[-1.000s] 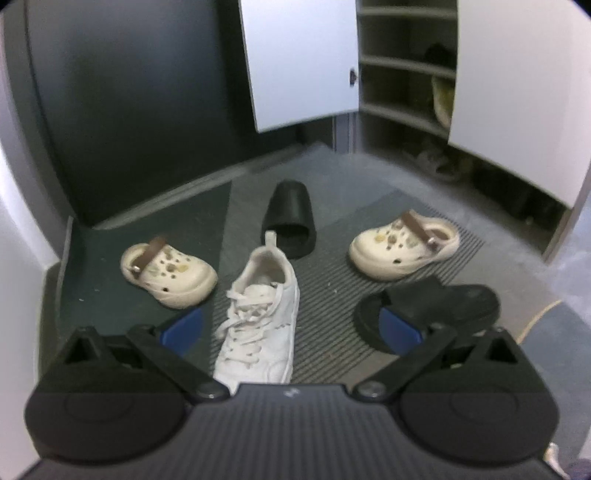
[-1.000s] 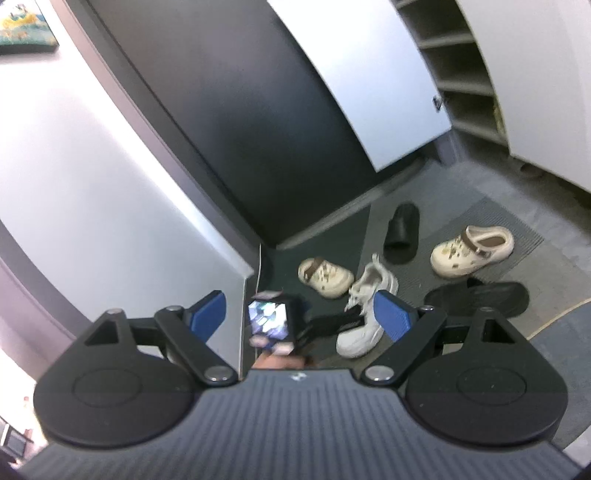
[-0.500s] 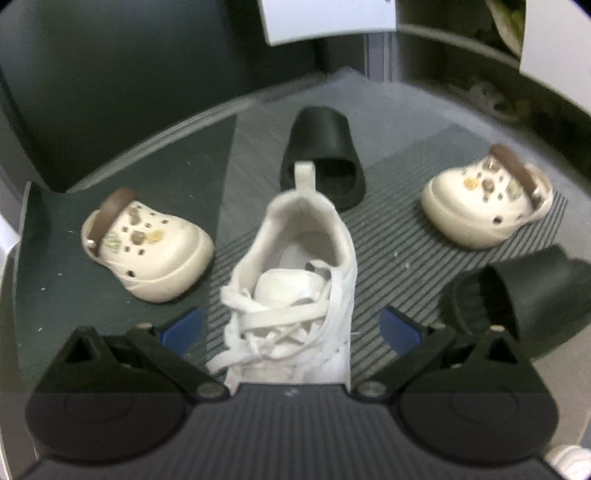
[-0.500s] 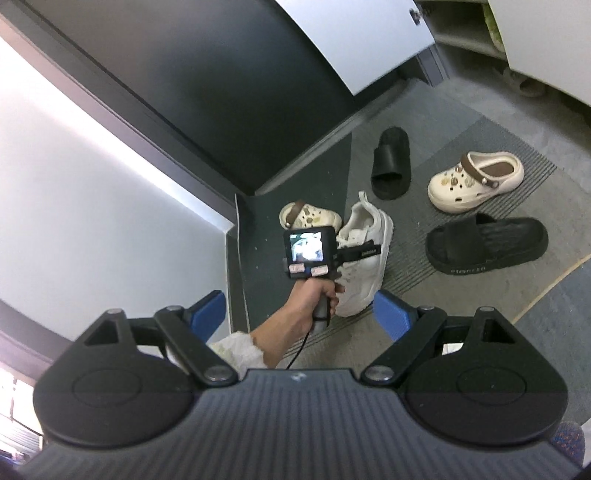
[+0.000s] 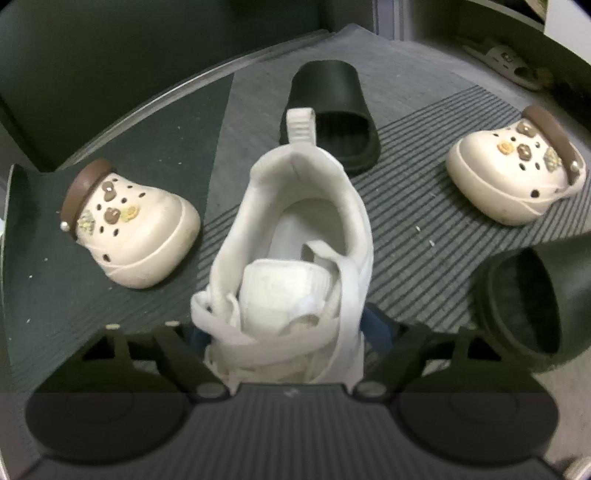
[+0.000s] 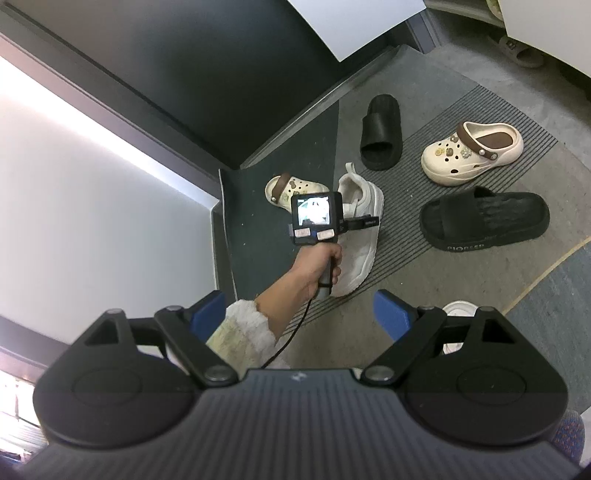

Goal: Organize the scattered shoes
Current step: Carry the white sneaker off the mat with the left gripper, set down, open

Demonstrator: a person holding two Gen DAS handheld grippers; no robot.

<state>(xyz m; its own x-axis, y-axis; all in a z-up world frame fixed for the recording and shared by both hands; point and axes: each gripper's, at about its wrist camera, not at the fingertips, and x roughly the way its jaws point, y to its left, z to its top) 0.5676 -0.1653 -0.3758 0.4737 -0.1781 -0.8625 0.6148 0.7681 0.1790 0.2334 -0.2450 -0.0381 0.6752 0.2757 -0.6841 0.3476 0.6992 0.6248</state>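
A white lace-up sneaker (image 5: 295,221) stands on the striped mat with its heel pointing away. My left gripper (image 5: 288,332) straddles its laced middle. The jaws are closing, and the blue pads (image 5: 378,328) lie against its sides. In the right wrist view a hand (image 6: 317,269) holds that gripper over the sneaker (image 6: 360,258). Two cream clogs (image 5: 140,236) (image 5: 517,177) and two black slides (image 5: 332,107) (image 5: 535,295) lie around it. My right gripper (image 6: 299,314) hangs higher and further back, open, with nothing between its fingers.
A striped grey mat (image 5: 424,206) and a dark green mat (image 5: 55,277) cover the floor. A dark wall panel runs behind them. An open cabinet with a white door (image 6: 354,22) stands at the back right, a sandal (image 6: 517,51) at its foot. Another white shoe (image 6: 456,314) lies under my right finger.
My left gripper dropped down over the white sneaker, and its jaws came in from wide open to the shoe's sides. The right gripper tilted down and now looks at the floor.
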